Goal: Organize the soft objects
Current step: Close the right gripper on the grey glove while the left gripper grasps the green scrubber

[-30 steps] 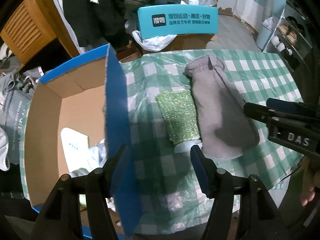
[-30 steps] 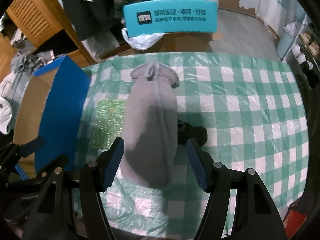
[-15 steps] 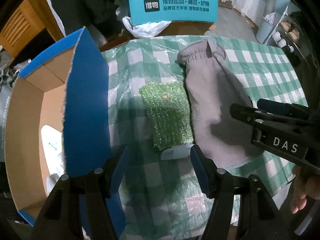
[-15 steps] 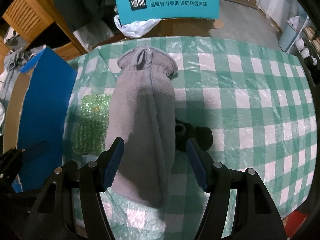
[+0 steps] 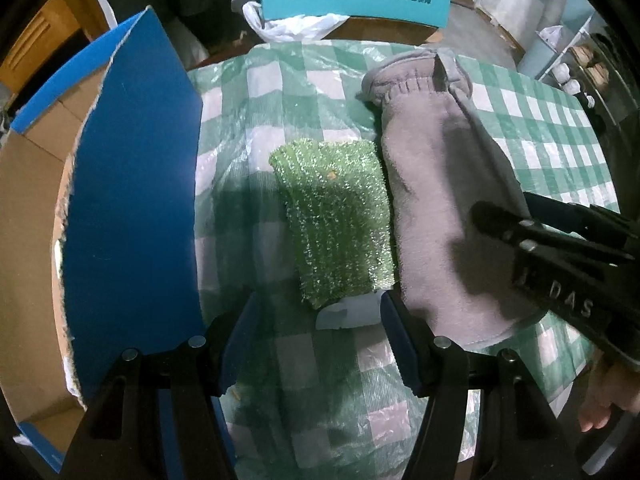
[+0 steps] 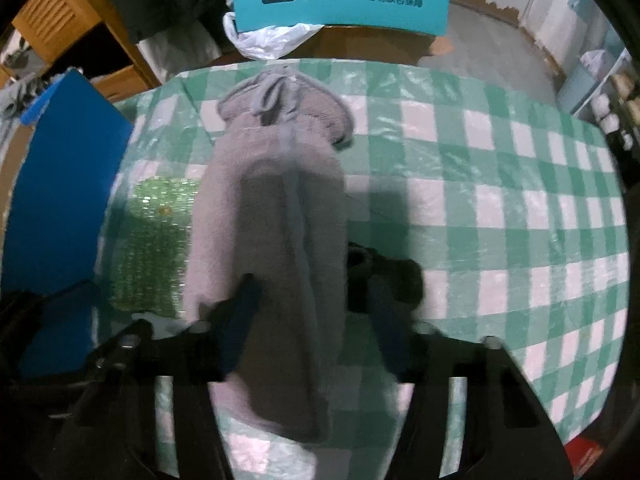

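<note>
Grey fleece mitt [image 6: 272,240] sits between the right gripper's [image 6: 312,320] closing jaws.

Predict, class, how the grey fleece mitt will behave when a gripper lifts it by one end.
The grey fleece mitt lies flat and creased, so it will probably droop. It looks light. Its fuzzy pile should grip the right gripper, whose jaws have just been closing around it.

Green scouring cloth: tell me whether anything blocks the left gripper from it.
Nothing visible blocks it. The left gripper hangs open over the green scouring cloth's near edge, bare checked tablecloth below. The grey fleece mitt lies against the cloth's right side, beside that finger.
</note>
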`<act>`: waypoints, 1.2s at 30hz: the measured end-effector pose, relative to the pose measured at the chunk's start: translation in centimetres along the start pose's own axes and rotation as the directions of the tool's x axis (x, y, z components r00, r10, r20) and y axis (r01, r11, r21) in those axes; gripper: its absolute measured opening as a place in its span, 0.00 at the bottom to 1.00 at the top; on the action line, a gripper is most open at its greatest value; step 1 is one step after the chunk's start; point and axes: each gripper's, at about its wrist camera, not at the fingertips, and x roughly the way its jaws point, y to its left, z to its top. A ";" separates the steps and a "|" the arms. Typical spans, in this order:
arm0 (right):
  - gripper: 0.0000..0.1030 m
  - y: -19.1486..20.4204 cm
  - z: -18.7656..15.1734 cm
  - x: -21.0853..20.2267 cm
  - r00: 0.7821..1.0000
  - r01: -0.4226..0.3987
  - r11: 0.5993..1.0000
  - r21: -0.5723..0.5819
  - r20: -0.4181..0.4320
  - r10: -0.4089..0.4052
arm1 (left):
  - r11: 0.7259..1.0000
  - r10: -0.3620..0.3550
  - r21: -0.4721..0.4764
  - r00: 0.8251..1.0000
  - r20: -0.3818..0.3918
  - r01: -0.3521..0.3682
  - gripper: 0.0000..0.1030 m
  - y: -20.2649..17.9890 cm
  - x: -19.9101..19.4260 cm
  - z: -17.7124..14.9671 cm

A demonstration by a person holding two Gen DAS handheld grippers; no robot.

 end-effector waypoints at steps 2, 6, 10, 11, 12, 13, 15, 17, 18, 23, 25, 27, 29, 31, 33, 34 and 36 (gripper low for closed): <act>0.23 -0.3 0.0 -0.1 1.000 0.002 1.000 0.001 0.004 -0.002 | 1.000 -0.001 -0.002 1.000 0.000 0.001 0.62 0.1 0.1 -0.1; 0.15 -0.7 -0.1 -0.6 1.000 -0.020 1.000 0.012 0.013 0.020 | 1.000 0.000 0.001 1.000 0.003 0.000 0.62 -0.1 -0.2 -0.2; 0.13 -0.6 -0.4 -1.3 0.999 -0.030 1.000 0.008 0.029 0.030 | 1.000 0.007 0.008 1.000 0.010 -0.007 0.62 -0.3 -0.7 -0.5; 0.12 -0.7 -0.6 -1.7 0.999 -0.034 0.999 0.008 0.034 0.034 | 1.000 0.008 0.009 1.000 0.011 -0.008 0.62 -0.3 -0.8 -0.6; 0.12 -0.7 -0.7 -2.0 0.999 -0.036 0.999 0.009 0.038 0.036 | 1.000 0.009 0.010 1.000 0.013 -0.009 0.62 -0.3 -1.0 -0.8; 0.12 -0.8 -0.9 -2.3 0.998 -0.039 0.999 0.010 0.043 0.038 | 1.000 0.010 0.011 1.000 0.013 -0.010 0.62 -0.3 -1.1 -0.7; 0.12 -1.0 -1.3 -3.1 0.997 -0.048 0.999 0.015 0.055 0.047 | 1.000 0.012 0.012 1.000 0.017 -0.013 0.62 -0.3 -1.3 -0.8; 0.12 -1.4 -1.8 -4.1 0.996 -0.054 0.998 0.020 0.071 0.052 | 1.000 0.013 0.013 1.000 0.020 -0.013 0.62 -0.3 -1.6 -0.9; 0.12 -1.6 -1.9 -4.5 0.996 -0.055 0.998 0.021 0.077 0.053 | 1.000 0.014 0.014 1.000 0.022 -0.014 0.62 -0.3 -1.6 -0.9; 0.12 -2.9 -3.4 -6.4 0.994 -0.047 0.998 0.034 0.097 0.044 | 0.999 0.017 0.028 0.999 0.029 -0.018 0.62 -0.8 -2.2 -1.3; 0.12 -3.5 -4.0 -6.7 0.995 -0.035 0.999 0.039 0.096 0.031 | 0.999 0.019 0.034 0.999 0.027 -0.020 0.62 -1.0 -2.3 -1.3; 0.12 -4.5 -4.8 -6.9 0.996 -0.021 0.998 0.057 0.088 0.016 | 0.999 0.019 0.034 1.000 0.023 -0.019 0.63 -1.2 -2.1 -1.0; 0.12 -5.4 -5.5 -6.9 0.997 -0.011 0.997 0.077 0.074 0.005 | 1.000 0.011 0.023 1.000 0.014 -0.011 0.68 -1.2 -1.9 -0.8; 0.13 -6.3 -6.0 -6.7 0.998 -0.003 0.995 0.099 0.055 -0.002 | 1.000 -0.009 0.000 1.000 0.010 0.009 0.70 -1.0 -1.7 -0.7; 0.15 -7.1 -6.3 -6.3 0.999 -0.005 0.992 0.123 0.041 0.000 | 1.000 -0.020 -0.020 1.000 0.006 0.021 0.70 -0.9 -1.6 -0.4; 0.22 -7.2 -6.4 -6.2 0.999 -0.007 0.991 0.130 0.036 0.002 | 0.999 -0.030 -0.036 1.000 0.000 0.029 0.70 -0.8 -1.4 -0.1; 0.24 -7.6 -6.4 -5.8 1.000 -0.008 0.989 0.151 0.025 0.004 | 0.998 -0.041 -0.053 0.999 -0.008 0.040 0.70 -0.7 -1.2 0.2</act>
